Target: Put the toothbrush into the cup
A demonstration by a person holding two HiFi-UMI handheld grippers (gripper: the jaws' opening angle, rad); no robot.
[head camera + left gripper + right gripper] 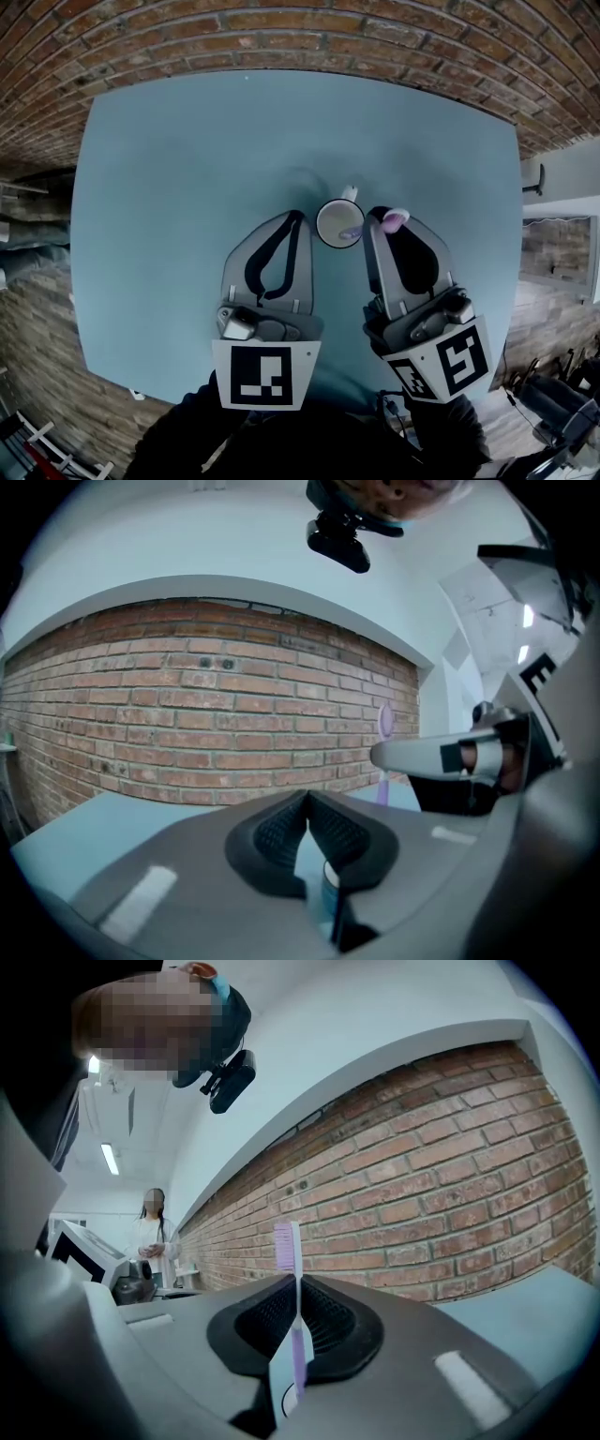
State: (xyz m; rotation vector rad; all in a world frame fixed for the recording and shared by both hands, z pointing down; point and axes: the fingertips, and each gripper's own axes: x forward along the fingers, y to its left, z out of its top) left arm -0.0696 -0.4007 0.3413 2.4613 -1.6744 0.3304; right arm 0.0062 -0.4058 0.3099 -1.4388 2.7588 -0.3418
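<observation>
A white cup (337, 223) stands upright near the middle of the blue-grey table (169, 187), its handle pointing away from me. My right gripper (377, 220) sits just right of the cup and is shut on a purple-and-white toothbrush (296, 1335). The brush stands upright, bristle head (395, 221) on top and the lower end at the cup's mouth. Whether it touches the cup is unclear. In the left gripper view the toothbrush (384, 726) rises beside the right gripper (441, 757). My left gripper (298, 217) rests just left of the cup, shut and empty, with the cup (330, 885) showing below its tips.
A brick wall (309, 37) runs behind the table's far edge. Past the table's right edge (517, 234) lie floor and equipment. A person (150, 1234) stands far off in the right gripper view.
</observation>
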